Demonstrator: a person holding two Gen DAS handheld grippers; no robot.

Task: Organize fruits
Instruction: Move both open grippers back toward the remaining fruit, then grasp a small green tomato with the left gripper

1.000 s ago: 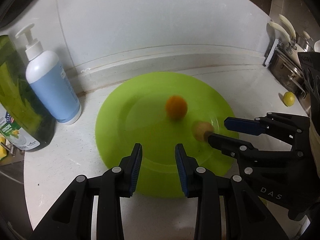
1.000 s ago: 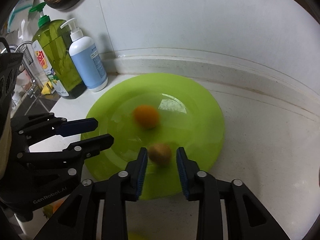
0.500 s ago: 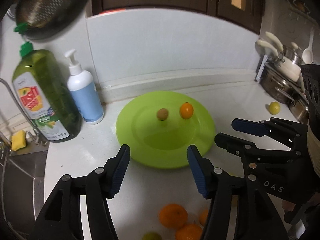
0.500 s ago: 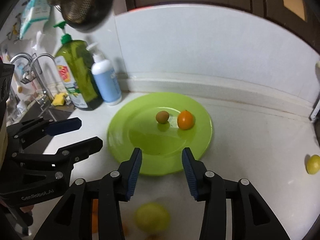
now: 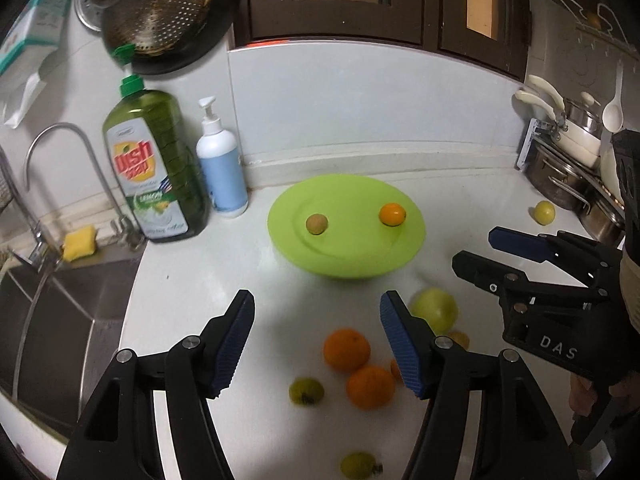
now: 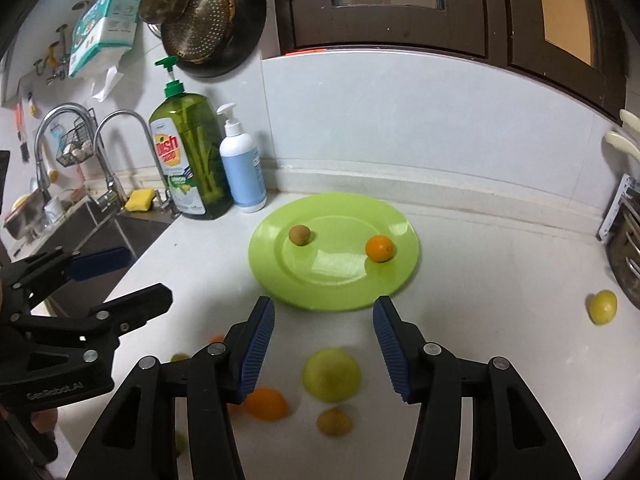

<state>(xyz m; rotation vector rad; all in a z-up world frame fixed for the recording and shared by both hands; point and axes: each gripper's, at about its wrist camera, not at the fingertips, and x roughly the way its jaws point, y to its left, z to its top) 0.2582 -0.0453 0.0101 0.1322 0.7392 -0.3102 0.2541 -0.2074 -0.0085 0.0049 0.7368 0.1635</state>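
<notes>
A lime-green plate (image 5: 344, 256) (image 6: 280, 276) on the white counter holds a small brown fruit (image 5: 317, 224) (image 6: 299, 235) and a small orange (image 5: 392, 214) (image 6: 379, 248). Loose fruit lies in front of the plate: two oranges (image 5: 346, 350) (image 5: 370, 386), a yellow-green apple (image 5: 436, 308) (image 6: 331, 374), small green fruits (image 5: 306, 391) and a brownish one (image 6: 334, 421). A lemon (image 5: 543, 212) (image 6: 603, 306) lies far right. My left gripper (image 5: 317, 338) is open and empty above the loose fruit. My right gripper (image 6: 323, 344) is open and empty above the apple.
A green dish-soap bottle (image 5: 154, 172) and a white-and-blue pump bottle (image 5: 222, 172) stand left of the plate by the wall. A sink (image 5: 60, 320) with a tap and yellow sponge (image 5: 80, 243) lies left. Pots (image 5: 568, 168) stand at the right.
Both grippers have drawn back and up from the plate and opened wider. The brown fruit and the small orange were let go and have rolled apart on the plate. The loose fruit has come into view.
</notes>
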